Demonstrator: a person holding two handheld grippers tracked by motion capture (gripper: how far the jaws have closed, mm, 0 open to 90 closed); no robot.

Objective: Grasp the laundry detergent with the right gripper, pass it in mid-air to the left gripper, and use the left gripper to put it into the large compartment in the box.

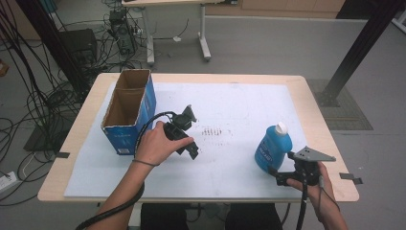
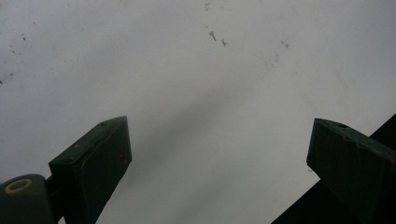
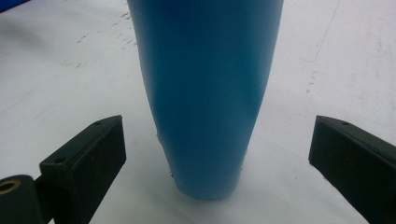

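Note:
A blue bottle [image 1: 272,147] with a white cap stands upright on the white mat [image 1: 230,103] at the right. My right gripper [image 1: 286,168] is just in front of it, low over the mat and open. In the right gripper view the bottle's blue body [image 3: 205,88] rises between and a little beyond the jaws, touching neither, and my right gripper [image 3: 217,127] is wide open. My left gripper [image 1: 192,134] is held near the mat's middle, right of the box. In its own view my left gripper [image 2: 219,128] is open over bare mat with nothing between its jaws.
A blue cardboard box [image 1: 130,111] with its top open stands at the mat's left side. Faint dark marks [image 1: 212,131] dot the mat's middle. The wooden table [image 1: 316,110] edges the mat. Cables and table legs lie on the floor beyond.

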